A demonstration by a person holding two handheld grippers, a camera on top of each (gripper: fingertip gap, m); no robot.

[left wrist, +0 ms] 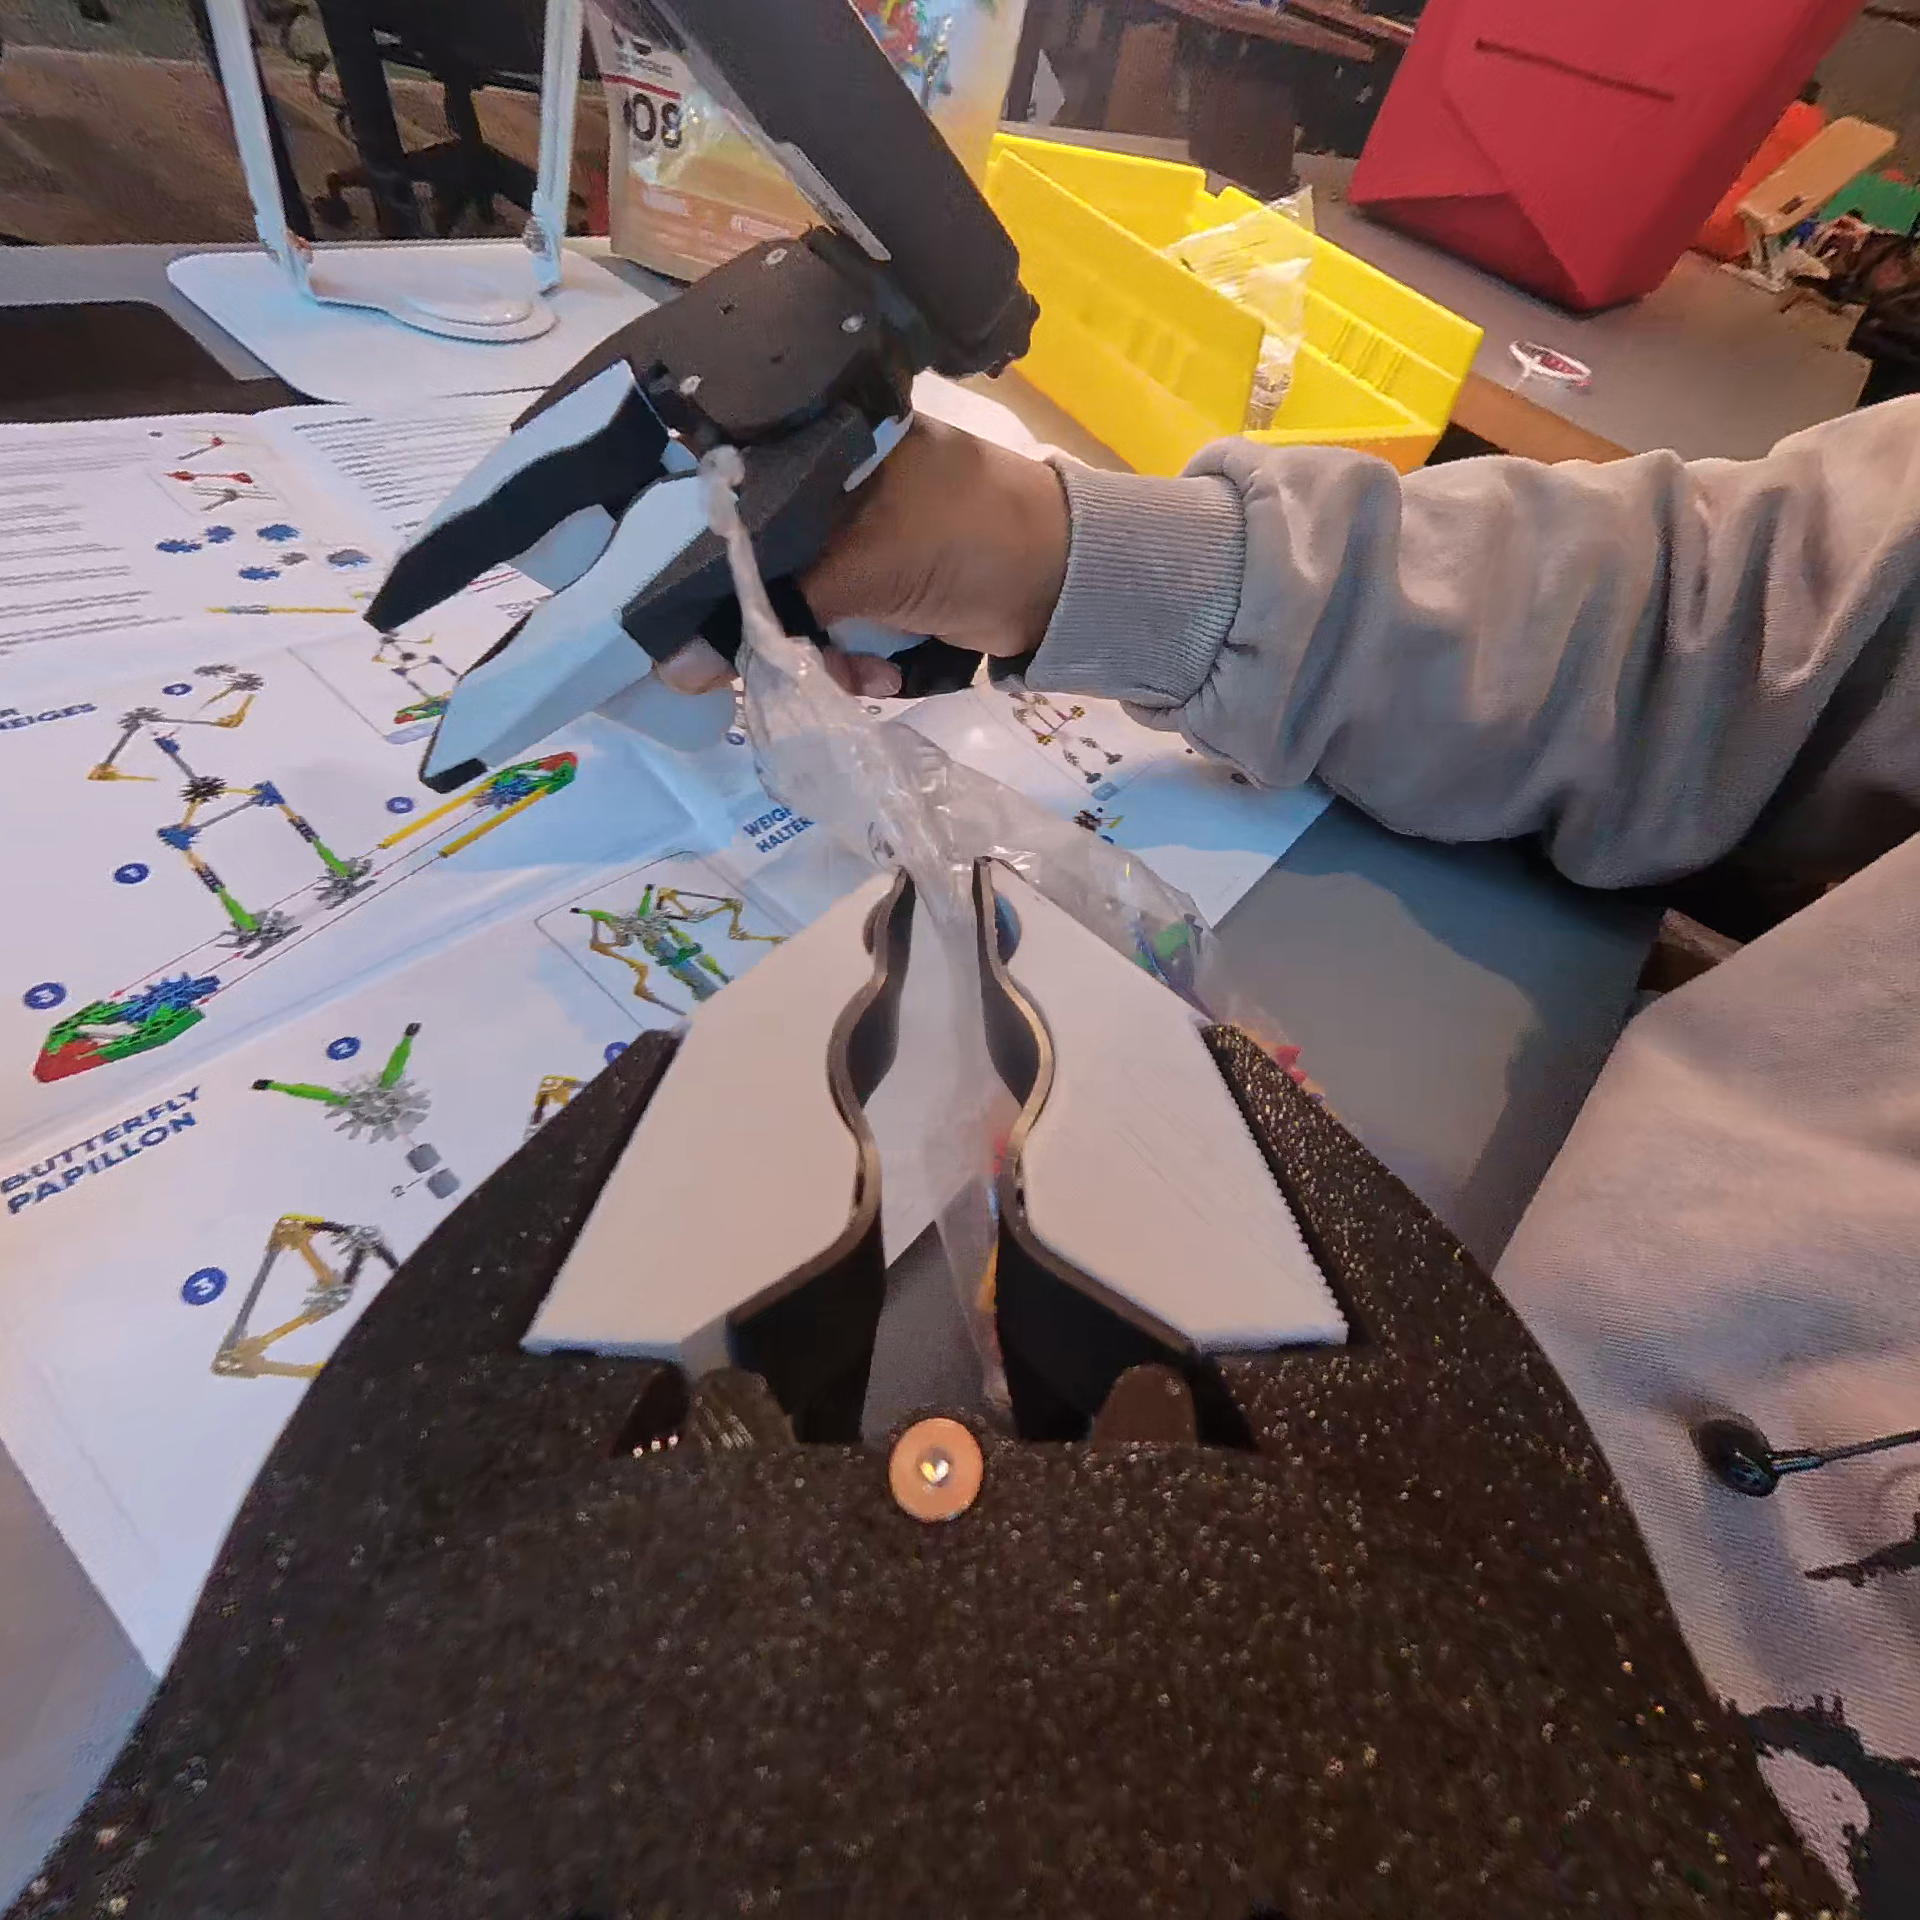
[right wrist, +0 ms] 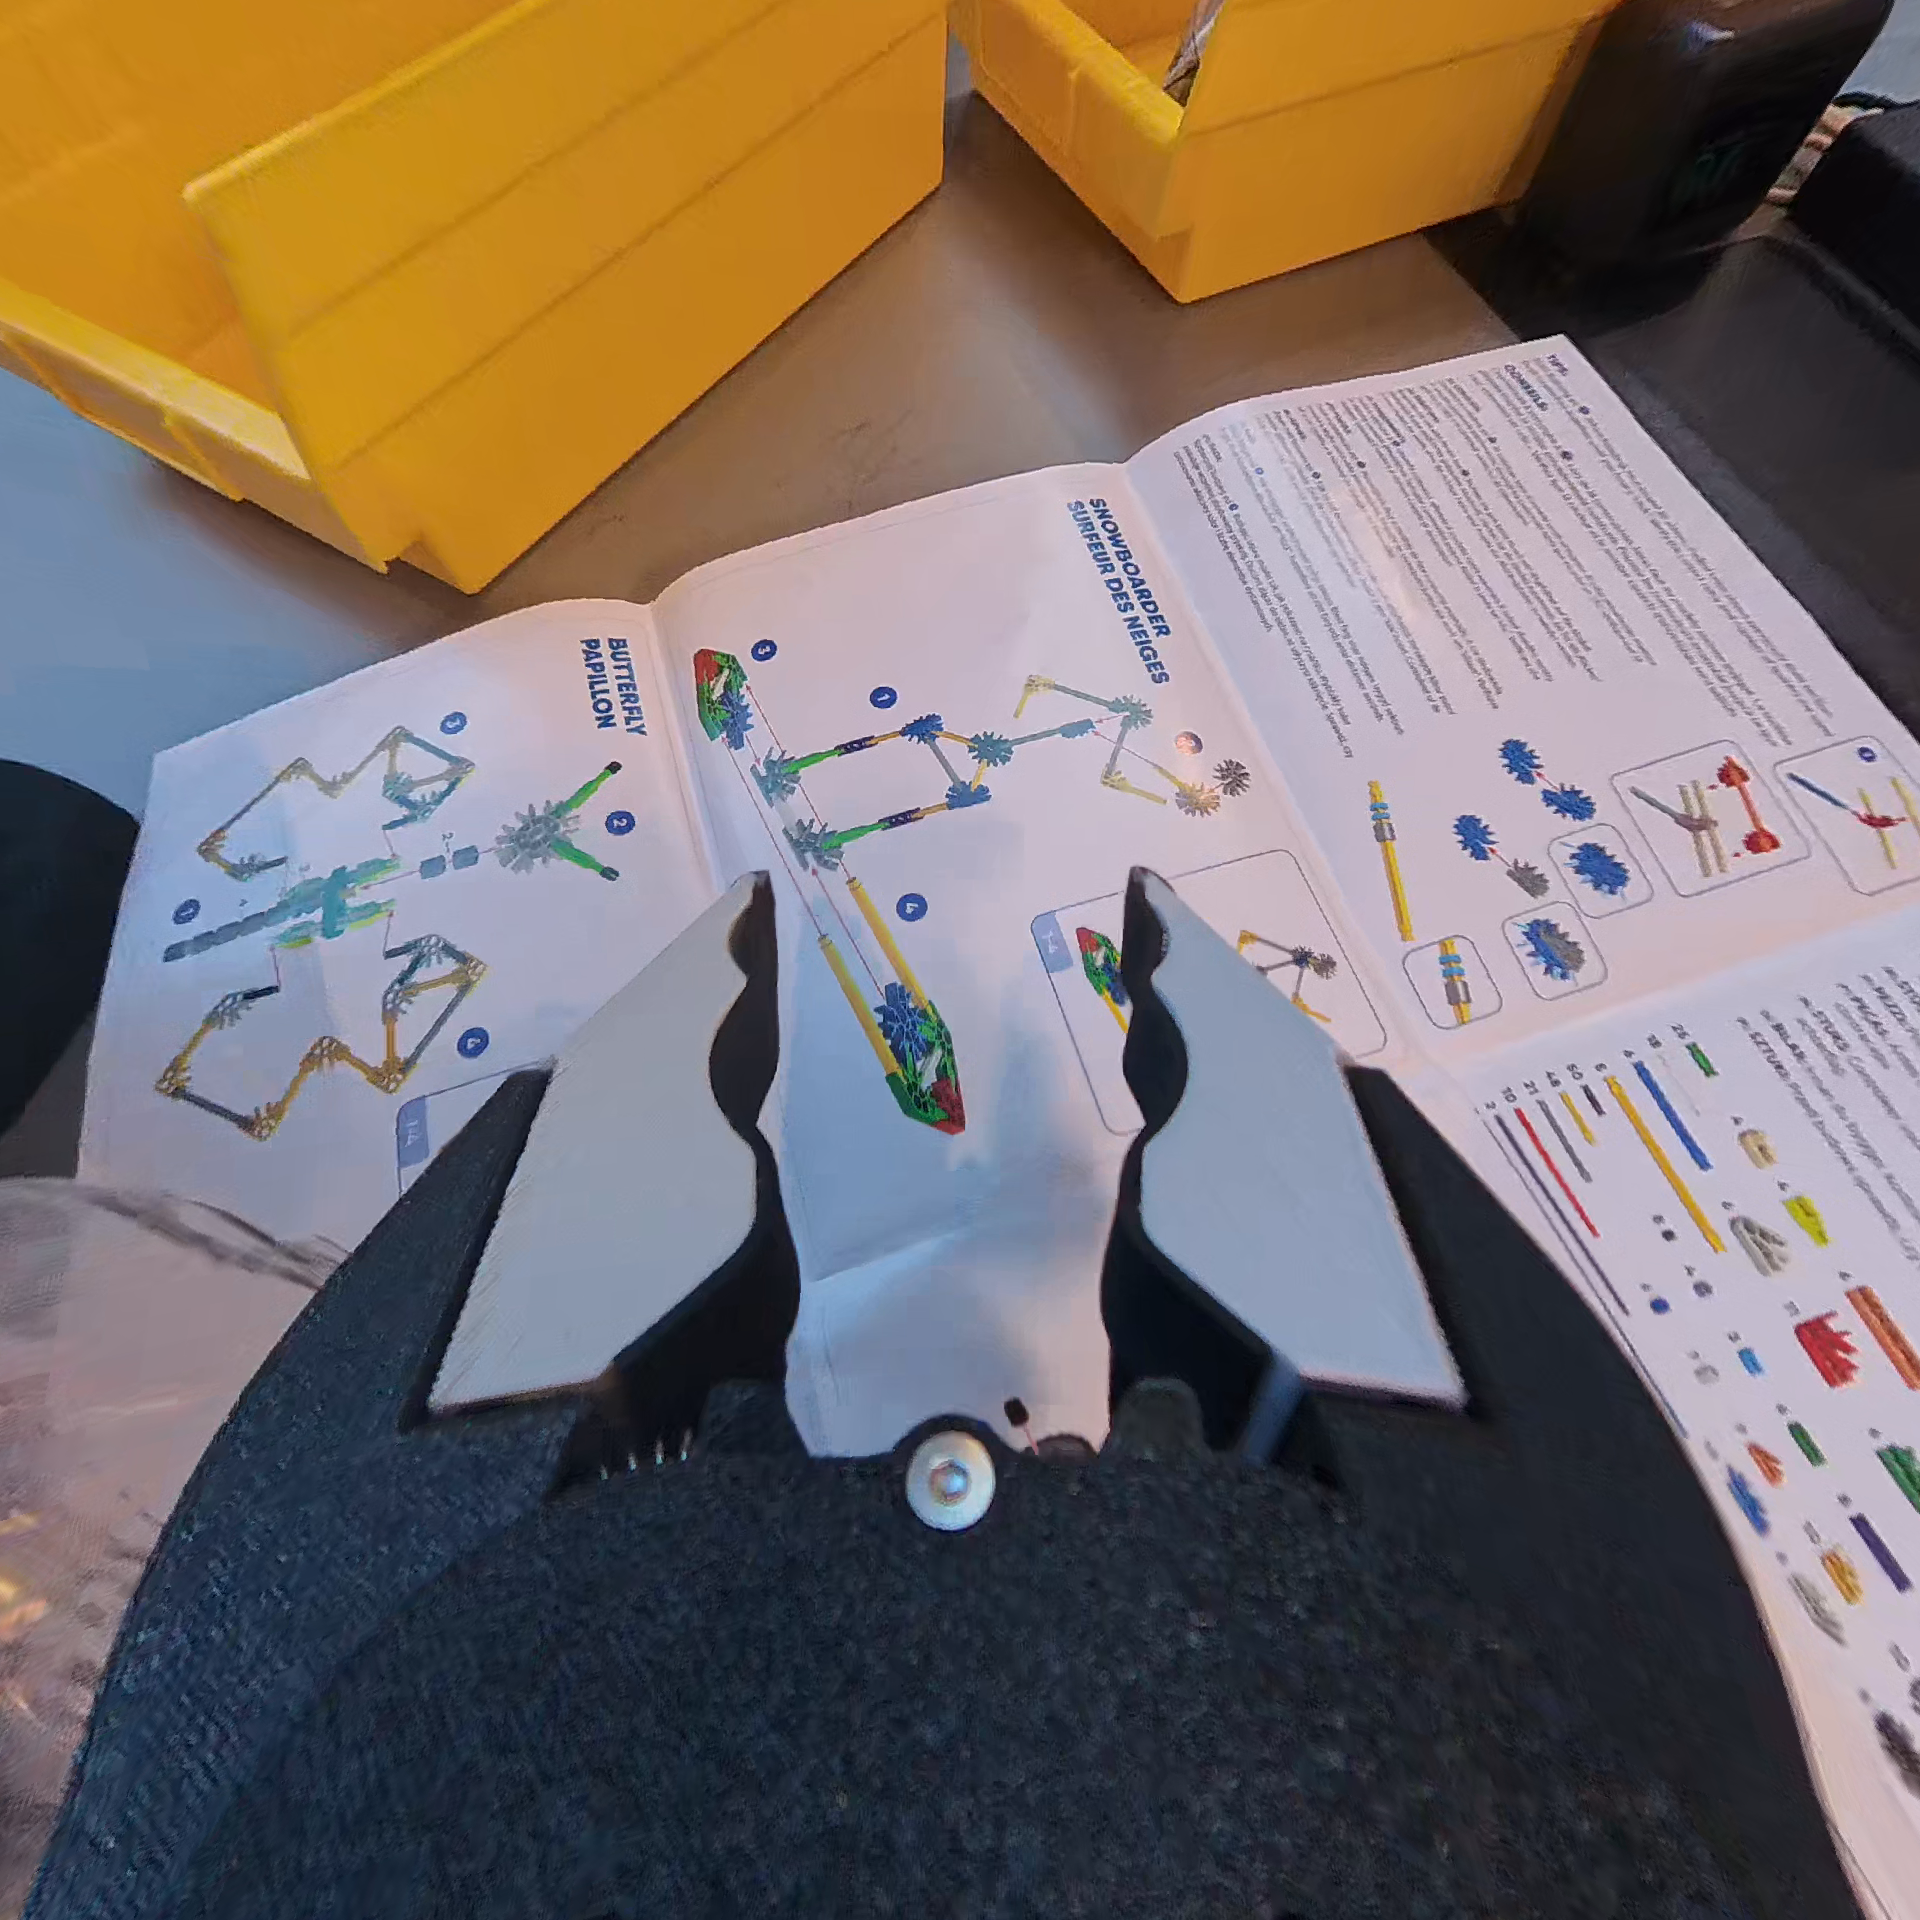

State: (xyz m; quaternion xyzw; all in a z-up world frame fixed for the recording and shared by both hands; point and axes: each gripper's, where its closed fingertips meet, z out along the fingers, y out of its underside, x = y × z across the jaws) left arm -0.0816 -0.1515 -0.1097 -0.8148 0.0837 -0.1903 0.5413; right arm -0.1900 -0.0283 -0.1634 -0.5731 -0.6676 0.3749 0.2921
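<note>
Clear plastic, twisted into a thin neck, ran between the fingers of the left gripper, which were pinched nearly together on the bag. The bag's swollen end, with small coloured construction pieces showing through the film, hung just past the fingertips over the near right edge of the table. Its knotted tip stretched up to the body of the right gripper, where it seemed caught beside the person's hand rather than between the fingers; the taut film suggested the two tools were pulling it apart. That gripper's own fingers stood wide apart and empty above the unfolded instruction sheet, which lay flat across the table's middle. Toward the far edge sat yellow bins; one held a crumpled clear wrapper, the rest I couldn't see into.
</note>
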